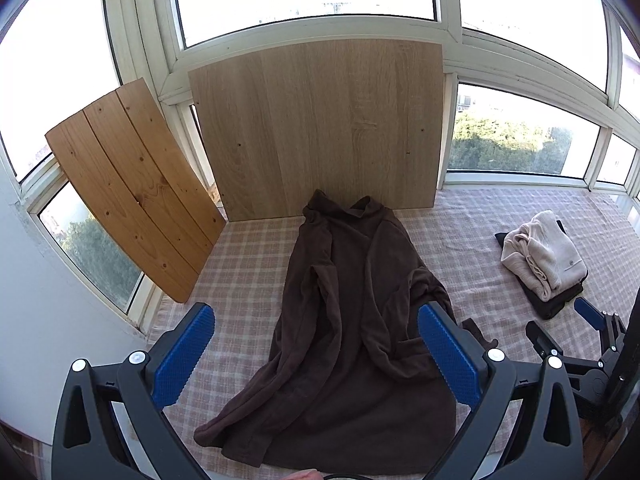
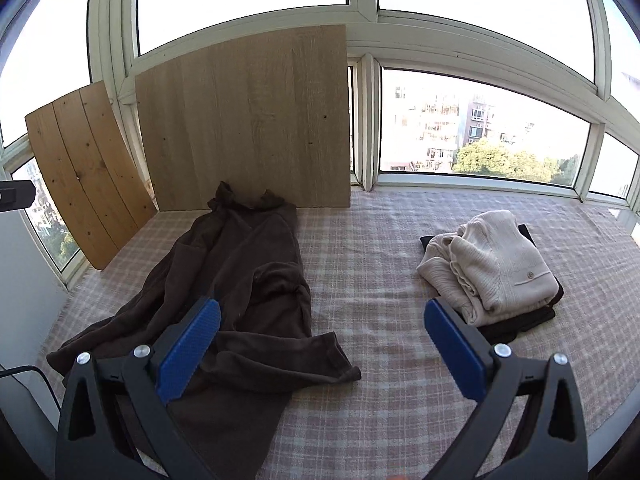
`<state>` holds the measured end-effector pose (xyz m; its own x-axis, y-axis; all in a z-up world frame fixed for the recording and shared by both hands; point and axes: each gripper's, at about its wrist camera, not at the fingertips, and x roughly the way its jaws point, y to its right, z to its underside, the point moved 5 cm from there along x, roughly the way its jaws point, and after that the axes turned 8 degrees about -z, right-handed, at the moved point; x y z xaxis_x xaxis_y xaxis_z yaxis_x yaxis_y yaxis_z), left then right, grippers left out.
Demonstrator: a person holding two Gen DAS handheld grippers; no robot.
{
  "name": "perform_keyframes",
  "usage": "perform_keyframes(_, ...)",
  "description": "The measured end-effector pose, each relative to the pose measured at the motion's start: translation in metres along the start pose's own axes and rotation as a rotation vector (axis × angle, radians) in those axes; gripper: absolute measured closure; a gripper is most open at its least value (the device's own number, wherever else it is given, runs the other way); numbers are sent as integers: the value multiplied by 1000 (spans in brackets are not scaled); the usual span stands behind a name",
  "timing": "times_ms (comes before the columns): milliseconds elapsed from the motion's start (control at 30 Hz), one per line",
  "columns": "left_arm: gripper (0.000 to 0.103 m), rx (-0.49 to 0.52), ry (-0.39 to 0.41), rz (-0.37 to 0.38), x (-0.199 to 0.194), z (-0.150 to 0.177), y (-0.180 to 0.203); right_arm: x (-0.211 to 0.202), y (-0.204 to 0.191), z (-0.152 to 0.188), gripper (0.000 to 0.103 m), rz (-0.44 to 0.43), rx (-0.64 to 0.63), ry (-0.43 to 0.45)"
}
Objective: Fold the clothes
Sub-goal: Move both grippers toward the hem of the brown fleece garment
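Note:
A dark brown fleece garment [image 1: 352, 320] lies spread lengthwise on the checked cloth [image 1: 244, 272], collar toward the far boards, one sleeve crossed over its body. My left gripper [image 1: 316, 356] hovers open above its lower half, holding nothing. In the right wrist view the same brown garment [image 2: 236, 280] lies at the left, one sleeve end [image 2: 336, 360] reaching toward the middle. My right gripper [image 2: 322, 350] stands open over that sleeve end and bare checked cloth [image 2: 380, 280], empty. The right gripper [image 1: 560, 320] also shows at the edge of the left wrist view.
A folded cream sweater [image 2: 496, 264] sits on a folded dark garment [image 2: 516, 320] at the right. Two wooden boards [image 1: 316, 128] [image 1: 132, 188] lean against the windows behind the surface. Window frames [image 2: 368, 120] ring the far side.

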<state>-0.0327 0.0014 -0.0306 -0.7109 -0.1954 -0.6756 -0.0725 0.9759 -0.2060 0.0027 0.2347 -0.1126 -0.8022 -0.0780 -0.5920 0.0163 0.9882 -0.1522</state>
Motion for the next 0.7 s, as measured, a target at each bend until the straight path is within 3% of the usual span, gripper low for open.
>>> perform_keyframes(267, 0, 8, -4, -4, 4, -2, -2, 2, -10, 4, 0, -68, 27, -68)
perform_keyframes(500, 0, 16, -6, -19, 6, 0, -4, 11, -12, 14, 0, -70, 34, -132)
perform_keyframes(700, 0, 8, -24, -11, 11, 3, -5, 17, -11, 17, 0, -70, 43, -134)
